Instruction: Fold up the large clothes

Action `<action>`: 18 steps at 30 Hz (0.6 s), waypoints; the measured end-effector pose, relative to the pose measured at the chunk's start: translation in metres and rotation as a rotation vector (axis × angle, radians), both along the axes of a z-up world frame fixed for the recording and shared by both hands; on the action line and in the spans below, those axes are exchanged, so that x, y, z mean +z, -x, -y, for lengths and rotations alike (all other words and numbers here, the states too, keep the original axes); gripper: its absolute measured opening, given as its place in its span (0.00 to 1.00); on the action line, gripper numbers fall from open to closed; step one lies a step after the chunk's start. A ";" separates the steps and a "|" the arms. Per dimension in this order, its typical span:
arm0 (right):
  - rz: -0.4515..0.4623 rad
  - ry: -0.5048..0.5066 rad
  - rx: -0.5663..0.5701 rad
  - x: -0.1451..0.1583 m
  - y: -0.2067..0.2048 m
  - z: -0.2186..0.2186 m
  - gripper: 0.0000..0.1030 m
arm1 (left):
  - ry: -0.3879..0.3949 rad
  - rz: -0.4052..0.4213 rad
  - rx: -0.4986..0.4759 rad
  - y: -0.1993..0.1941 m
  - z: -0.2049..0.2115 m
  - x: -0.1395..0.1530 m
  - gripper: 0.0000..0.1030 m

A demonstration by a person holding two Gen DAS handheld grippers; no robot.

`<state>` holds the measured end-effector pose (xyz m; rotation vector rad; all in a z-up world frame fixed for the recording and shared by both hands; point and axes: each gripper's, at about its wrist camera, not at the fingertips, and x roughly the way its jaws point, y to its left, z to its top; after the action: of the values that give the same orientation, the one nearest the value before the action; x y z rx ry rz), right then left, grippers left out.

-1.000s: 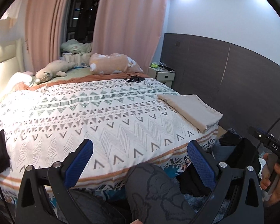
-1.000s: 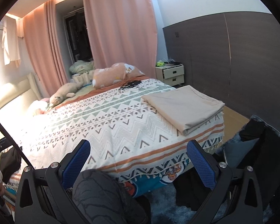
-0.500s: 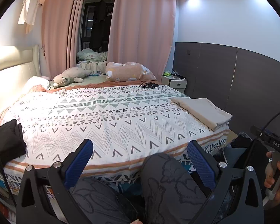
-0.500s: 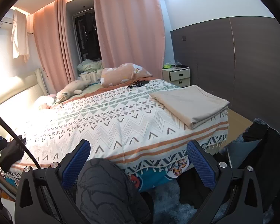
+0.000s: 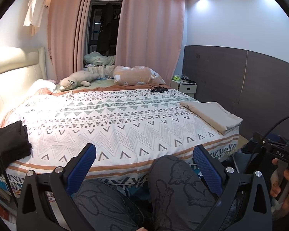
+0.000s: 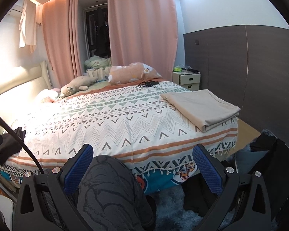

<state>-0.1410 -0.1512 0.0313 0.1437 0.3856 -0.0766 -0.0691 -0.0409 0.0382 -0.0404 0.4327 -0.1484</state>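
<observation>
Now we hold both grippers wide open, empty, low before bed (image 5: 125, 115). Left gripper (image 5: 144, 165) faces bed's near edge; black garment (image 5: 8, 144) lies on bed's left corner, nearer it. Right gripper (image 6: 143, 163) sits closer to folded beige cloth (image 6: 200, 107), long axis running toward nightstand (image 6: 188, 79). Dark clothes pile (image 6: 267, 154) on floor by bed's right corner.

I see a plush toy (image 5: 77, 78) and peach pillow (image 5: 136, 75) by pink curtains (image 5: 150, 30); nightstand (image 6: 188, 79) against the wall.

bedspread (image 5: 109, 119) middle lies open between black clothes (image 5: 7, 144) and folded beige cloth (image 5: 212, 115).
</observation>
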 end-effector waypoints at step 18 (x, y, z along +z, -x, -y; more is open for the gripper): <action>-0.009 0.045 -0.020 0.002 0.001 -0.009 1.00 | 0.041 -0.003 -0.005 0.004 -0.008 -0.005 1.00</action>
<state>-0.1417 -0.1417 0.0329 0.1031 0.3908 -0.1051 -0.0727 -0.0333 0.0334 -0.0798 0.4325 -0.1616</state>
